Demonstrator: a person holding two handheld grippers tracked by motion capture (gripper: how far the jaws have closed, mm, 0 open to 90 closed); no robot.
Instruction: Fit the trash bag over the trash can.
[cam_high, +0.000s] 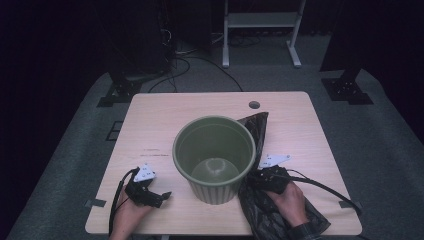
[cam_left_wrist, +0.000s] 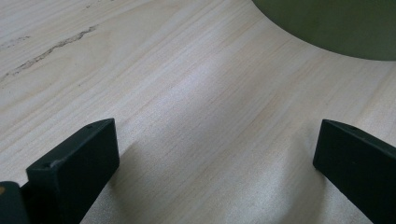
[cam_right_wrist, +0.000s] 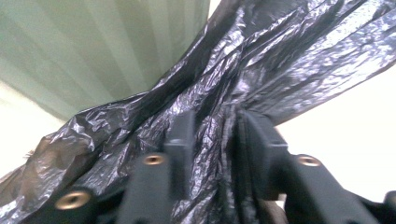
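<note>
High view: green bin (cam_high: 214, 159) stood upright mid-counter (cam_high: 165, 115), open and empty inside. Black bag (cam_high: 260, 200) lay crumpled on the counter against the bin's right side, one strip running up behind the rim, the bulk spilling toward the front edge. Right hand-held gripper (cam_high: 257, 176) sat at the bin's lower right, down on the bag, person's hand behind it. Left hand-held gripper (cam_high: 162, 196) rested on bare counter left of the bin, near it but apart, pointing toward the bin's base.

Left gripper view: left hand-held gripper (cam_left_wrist: 215, 149) jaws stood wide, nothing between them, just wood grain. Bin wall (cam_left_wrist: 327, 23) showed at top right, clear of the jaws.

Right gripper view: right hand-held gripper (cam_right_wrist: 215, 135) jaws were narrow, pinched on a bunched fold of the bag (cam_right_wrist: 261, 60); film gathered tight between the pads and fanned out above them. Bin's ribbed wall (cam_right_wrist: 102, 46) was just behind the bag, upper left. Pale counter visible at right.
</note>
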